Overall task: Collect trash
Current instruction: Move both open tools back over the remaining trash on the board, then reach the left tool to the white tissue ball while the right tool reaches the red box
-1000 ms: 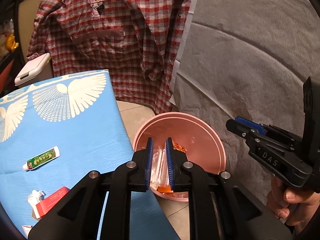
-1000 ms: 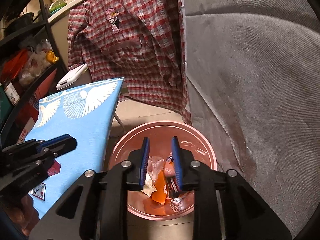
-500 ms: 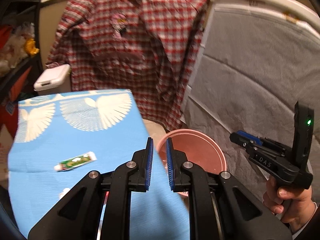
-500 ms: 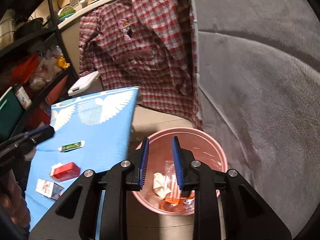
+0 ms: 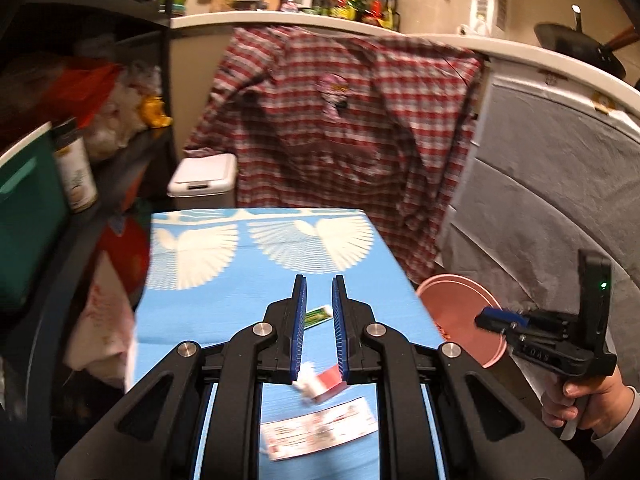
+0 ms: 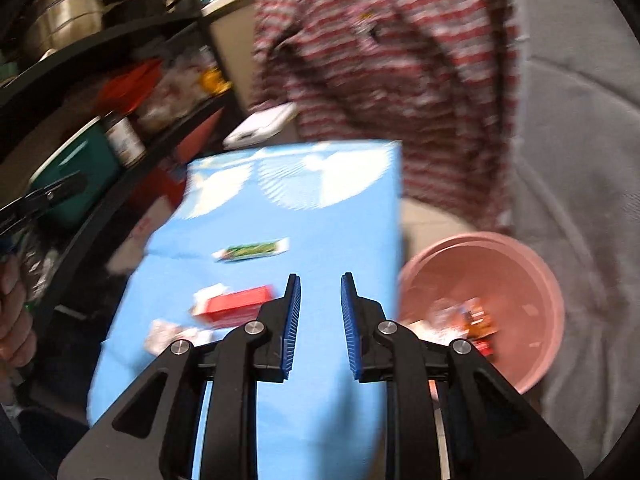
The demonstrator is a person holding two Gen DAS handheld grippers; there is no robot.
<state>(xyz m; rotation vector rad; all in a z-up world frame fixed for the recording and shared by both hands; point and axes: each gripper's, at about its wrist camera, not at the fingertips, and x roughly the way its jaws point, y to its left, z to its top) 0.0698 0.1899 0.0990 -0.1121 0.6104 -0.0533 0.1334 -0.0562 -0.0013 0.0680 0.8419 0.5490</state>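
Observation:
A blue table (image 5: 260, 292) (image 6: 332, 224) carries trash: a green-and-white tube (image 5: 317, 315) (image 6: 251, 250), a red box (image 5: 326, 382) (image 6: 234, 305), a flat white-and-red packet (image 5: 320, 432) and a crumpled white wrapper (image 6: 172, 334). A pink bucket (image 5: 460, 312) (image 6: 492, 264) with wrappers inside stands on the floor right of the table. My left gripper (image 5: 319, 312) is open and empty above the tube and red box. My right gripper (image 6: 320, 312) is open and empty over the table's right part, the bucket to its right. It also shows in the left wrist view (image 5: 500, 316).
A red plaid shirt (image 5: 340, 120) hangs behind the table. A grey cloth-covered surface (image 5: 540, 220) is to the right. Black shelves (image 5: 60, 140) with a green bin, a jar and bags stand on the left. A white lidded bin (image 5: 202, 178) sits behind the table.
Both grippers swung left and back from over the pink bucket to over the blue table. The right gripper's jaws opened a little wider. The views are blurred by motion.

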